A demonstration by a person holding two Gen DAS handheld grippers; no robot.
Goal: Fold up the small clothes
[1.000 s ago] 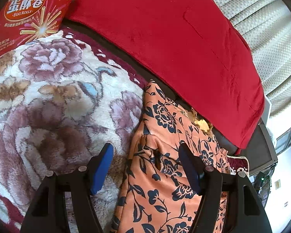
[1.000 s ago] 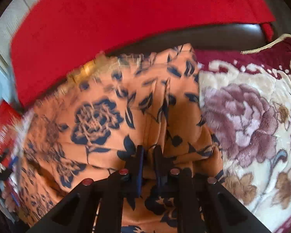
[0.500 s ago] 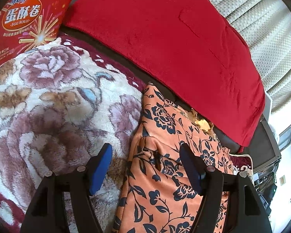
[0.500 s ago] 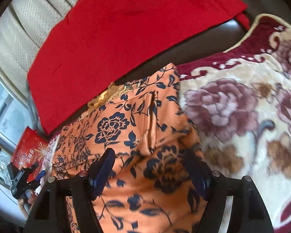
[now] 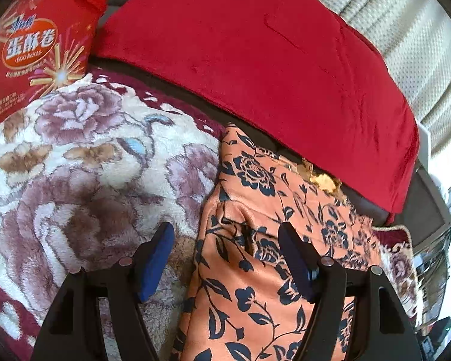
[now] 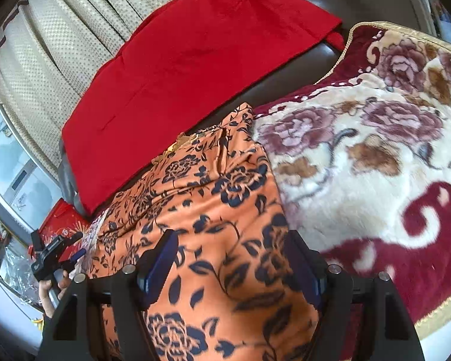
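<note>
Currently we are losing the lower end of the orange floral garment (image 5: 255,255) behind the tong bodies in both wrist views, and the right view is blurring toward its lower edge. We are reading its long axis as running from lower centre up toward the red cushion (image 5: 255,60), across the floral blanket (image 5: 75,156). We are holding the left gripper (image 5: 225,240) wide open, gripping nothing, straddling the garment's left edge. We are holding the right gripper (image 6: 231,255) equally wide, empty, above the cloth.
</note>
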